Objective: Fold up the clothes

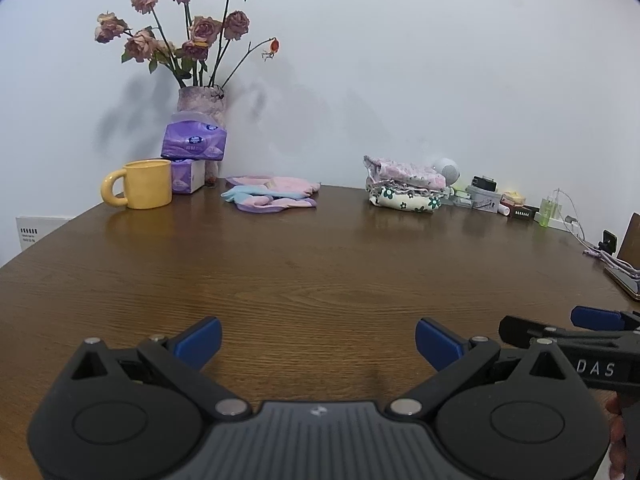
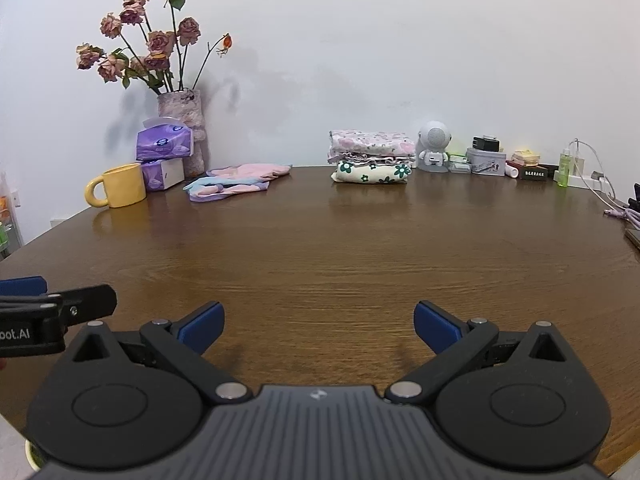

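A loose pink, blue and purple garment (image 1: 272, 194) lies flat at the far side of the brown wooden table (image 1: 320, 272); it also shows in the right wrist view (image 2: 236, 180). A stack of folded floral clothes (image 1: 406, 186) sits at the back right, also in the right wrist view (image 2: 372, 156). My left gripper (image 1: 318, 344) is open and empty above the near table. My right gripper (image 2: 318, 326) is open and empty beside it, well short of the clothes. Each gripper shows at the edge of the other's view.
A yellow mug (image 1: 140, 190), purple tissue packs (image 1: 194, 142) and a vase of dried roses (image 1: 202, 106) stand at the back left. A white robot-shaped speaker (image 2: 434, 146), small tins, boxes, a green bottle (image 2: 564, 168) and cables line the back right.
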A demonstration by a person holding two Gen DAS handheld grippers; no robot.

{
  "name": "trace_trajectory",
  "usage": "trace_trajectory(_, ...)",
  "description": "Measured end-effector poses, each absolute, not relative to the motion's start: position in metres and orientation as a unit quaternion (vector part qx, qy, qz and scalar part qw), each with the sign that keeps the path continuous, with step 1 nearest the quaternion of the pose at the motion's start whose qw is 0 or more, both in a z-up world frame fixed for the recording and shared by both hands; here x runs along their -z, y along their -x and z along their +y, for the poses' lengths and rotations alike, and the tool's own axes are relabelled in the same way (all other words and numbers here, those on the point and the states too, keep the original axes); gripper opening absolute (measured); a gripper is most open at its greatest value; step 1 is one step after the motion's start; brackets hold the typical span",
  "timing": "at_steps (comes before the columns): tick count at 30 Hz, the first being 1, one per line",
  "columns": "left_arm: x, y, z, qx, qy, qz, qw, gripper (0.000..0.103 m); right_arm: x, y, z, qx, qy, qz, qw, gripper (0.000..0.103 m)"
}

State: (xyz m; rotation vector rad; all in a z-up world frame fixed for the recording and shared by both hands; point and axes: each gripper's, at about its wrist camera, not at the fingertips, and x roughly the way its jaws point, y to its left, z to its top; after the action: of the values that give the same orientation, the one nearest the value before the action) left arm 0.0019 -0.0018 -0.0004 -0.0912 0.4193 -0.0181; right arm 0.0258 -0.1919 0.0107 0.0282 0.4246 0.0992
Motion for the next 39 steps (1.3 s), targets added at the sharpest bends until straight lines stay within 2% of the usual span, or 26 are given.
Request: trace_trajectory(39, 0.004, -0.020, -0.001, 0.007, 0.036, 0.202, 0.979, 0.103, 0.002, -0.038, -0.182, -0.049, -0.004, 0.221, 0.974, 0.103)
